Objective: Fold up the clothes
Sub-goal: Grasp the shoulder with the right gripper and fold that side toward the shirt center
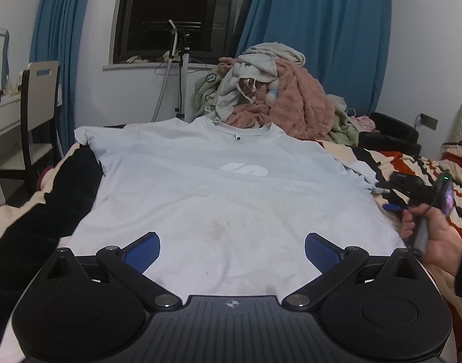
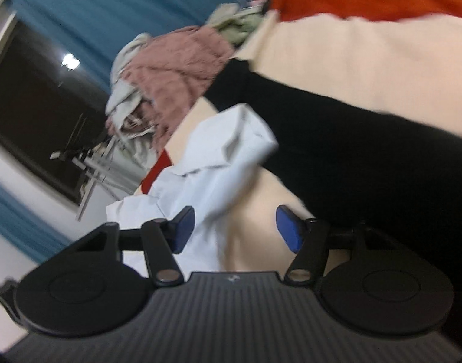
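Note:
A pale blue T-shirt [image 1: 218, 187] lies spread flat on the bed, collar far from me, with a white logo on the chest. My left gripper [image 1: 232, 251] is open and empty, hovering over the shirt's near hem. The right gripper [image 1: 388, 195] shows at the right of the left wrist view, held in a hand beside the shirt's right sleeve. In the tilted, blurred right wrist view, my right gripper [image 2: 235, 230] is open and empty, its left pad over the crumpled sleeve [image 2: 231, 157].
A striped cream, black and orange blanket [image 1: 418, 163] covers the bed. A heap of pink, green and white clothes [image 1: 270, 90] sits past the shirt's collar. A chair [image 1: 38, 112] and desk stand at left. A tripod [image 1: 179, 69] stands by the dark window.

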`<action>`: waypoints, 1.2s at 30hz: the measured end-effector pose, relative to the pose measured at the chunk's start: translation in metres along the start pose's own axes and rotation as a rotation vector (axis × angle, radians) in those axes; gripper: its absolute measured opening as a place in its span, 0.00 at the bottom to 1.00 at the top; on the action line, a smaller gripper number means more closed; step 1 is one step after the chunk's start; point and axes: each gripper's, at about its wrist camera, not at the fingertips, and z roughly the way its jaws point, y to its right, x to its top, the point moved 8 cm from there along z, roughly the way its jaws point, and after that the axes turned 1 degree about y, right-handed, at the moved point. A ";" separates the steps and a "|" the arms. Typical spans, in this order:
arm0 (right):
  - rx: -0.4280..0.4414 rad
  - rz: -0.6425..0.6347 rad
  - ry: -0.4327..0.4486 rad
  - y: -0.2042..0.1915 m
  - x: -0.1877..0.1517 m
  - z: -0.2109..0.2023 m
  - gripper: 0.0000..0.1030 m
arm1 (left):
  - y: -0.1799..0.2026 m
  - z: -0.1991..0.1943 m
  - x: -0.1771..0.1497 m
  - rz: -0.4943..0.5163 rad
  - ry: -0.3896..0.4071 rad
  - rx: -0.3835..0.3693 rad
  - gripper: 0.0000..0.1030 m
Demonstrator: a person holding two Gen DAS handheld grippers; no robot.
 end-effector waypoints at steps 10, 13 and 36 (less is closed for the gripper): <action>-0.059 -0.202 0.069 -0.021 0.042 0.099 0.41 | -0.004 0.030 0.014 0.018 0.091 0.010 1.00; -0.125 -0.348 0.083 -0.041 0.051 0.104 0.15 | 0.000 0.030 0.023 0.053 0.171 0.007 1.00; -0.157 -0.935 0.200 -0.386 -0.129 0.102 0.10 | -0.136 0.008 0.021 -0.098 -0.085 0.177 1.00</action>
